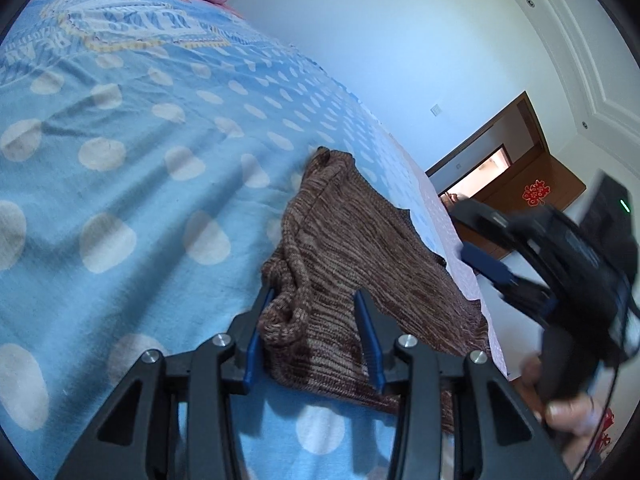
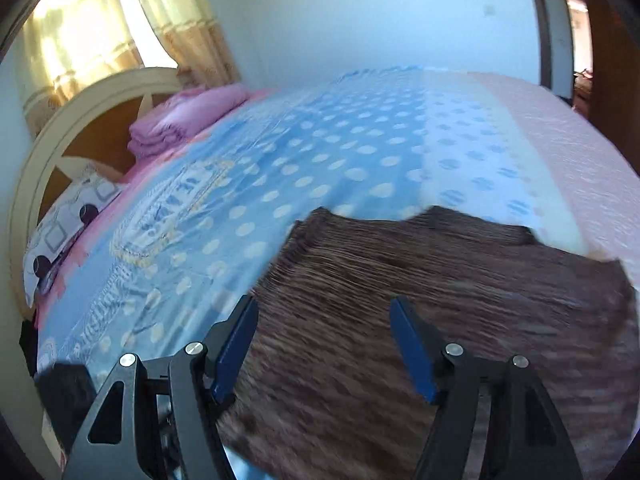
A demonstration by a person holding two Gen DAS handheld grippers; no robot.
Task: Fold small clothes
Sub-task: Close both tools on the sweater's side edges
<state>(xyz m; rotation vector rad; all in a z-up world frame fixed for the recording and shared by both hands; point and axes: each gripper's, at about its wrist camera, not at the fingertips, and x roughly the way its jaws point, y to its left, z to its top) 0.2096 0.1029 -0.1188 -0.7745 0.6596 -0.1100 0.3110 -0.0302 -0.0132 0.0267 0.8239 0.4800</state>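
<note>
A brown knit sweater (image 1: 340, 240) lies on the blue dotted bed cover (image 1: 140, 180), near the bed's right edge. My left gripper (image 1: 316, 294) is shut on a bunched fold of the knit, which fills the gap between the blue pads. In the right wrist view, blurred, the sweater (image 2: 440, 300) spreads flat beneath my right gripper (image 2: 323, 302). Its jaws stand wide apart and hold nothing. The left wrist view also shows the right gripper (image 1: 468, 236) off the bed's edge, carried by a hand (image 1: 568, 404).
The bed cover (image 2: 340, 152) stretches away toward a cream headboard (image 2: 80, 120). A folded pink quilt (image 2: 188, 116) and a patterned pillow (image 2: 68, 224) lie at that end. Yellow curtains (image 2: 120, 20) hang behind. A brown door (image 1: 520, 184) stands past the bed's foot.
</note>
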